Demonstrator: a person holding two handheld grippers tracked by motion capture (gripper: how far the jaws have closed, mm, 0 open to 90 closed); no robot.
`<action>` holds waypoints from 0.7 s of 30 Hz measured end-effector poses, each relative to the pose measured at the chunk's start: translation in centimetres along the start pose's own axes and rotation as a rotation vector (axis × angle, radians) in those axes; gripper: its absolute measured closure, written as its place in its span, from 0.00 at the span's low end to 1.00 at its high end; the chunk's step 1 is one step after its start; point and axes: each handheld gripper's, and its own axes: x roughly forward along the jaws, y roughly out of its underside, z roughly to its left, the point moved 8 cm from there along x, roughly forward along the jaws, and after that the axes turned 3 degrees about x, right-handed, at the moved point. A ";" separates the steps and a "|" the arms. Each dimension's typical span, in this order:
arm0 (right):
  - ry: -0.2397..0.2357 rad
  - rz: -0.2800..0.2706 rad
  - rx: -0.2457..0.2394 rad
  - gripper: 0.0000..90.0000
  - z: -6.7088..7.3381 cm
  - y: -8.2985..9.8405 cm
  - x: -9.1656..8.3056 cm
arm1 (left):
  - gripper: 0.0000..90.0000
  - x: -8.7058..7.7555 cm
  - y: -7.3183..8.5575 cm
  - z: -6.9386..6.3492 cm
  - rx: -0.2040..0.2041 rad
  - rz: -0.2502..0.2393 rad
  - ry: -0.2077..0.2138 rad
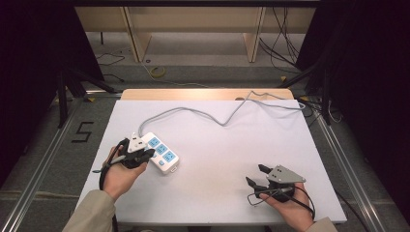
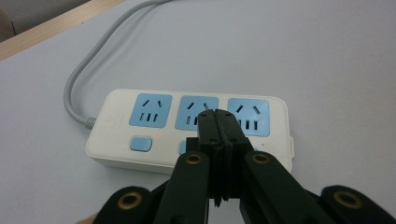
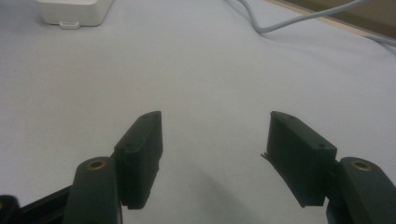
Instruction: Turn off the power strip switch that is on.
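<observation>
The right gripper (image 3: 215, 140) sits low over the white table (image 3: 201, 70), its two black jaws standing wide apart with bare surface between them. The end of a white power strip (image 3: 74, 11) lies at the table's far left, well apart from the jaws. A grey cable (image 3: 289, 21) curves across the far right, near the table's wooden edge.
</observation>
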 end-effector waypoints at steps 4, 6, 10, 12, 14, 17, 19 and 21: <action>-0.005 0.000 0.011 0.41 0.0 0.0 0.0 | 0.99 0.1 -0.1 0.2 0.002 0.007 0.003; -0.007 0.001 0.013 0.41 0.1 0.0 0.0 | 0.99 0.1 -0.1 0.2 -0.004 0.007 0.001; -0.011 0.003 0.011 0.42 0.1 0.0 0.0 | 0.99 0.1 -0.3 0.6 -0.025 0.008 -0.010; -0.010 0.001 0.010 0.42 0.1 -0.1 0.0 | 0.99 0.1 -0.4 0.7 -0.032 0.009 -0.012; -0.010 0.003 0.014 0.42 0.1 0.0 0.0 | 0.99 0.1 -0.4 0.8 -0.030 0.009 -0.013; -0.012 0.009 0.013 0.42 0.1 0.1 0.0 | 0.99 0.2 -0.5 0.9 -0.024 0.015 -0.014; -0.013 0.008 0.014 0.42 0.1 0.1 0.0 | 0.99 0.2 -0.5 1.0 -0.022 0.018 -0.013; -0.013 0.007 0.013 0.42 0.1 0.1 0.0 | 0.99 0.3 -0.6 1.2 -0.034 0.023 -0.021</action>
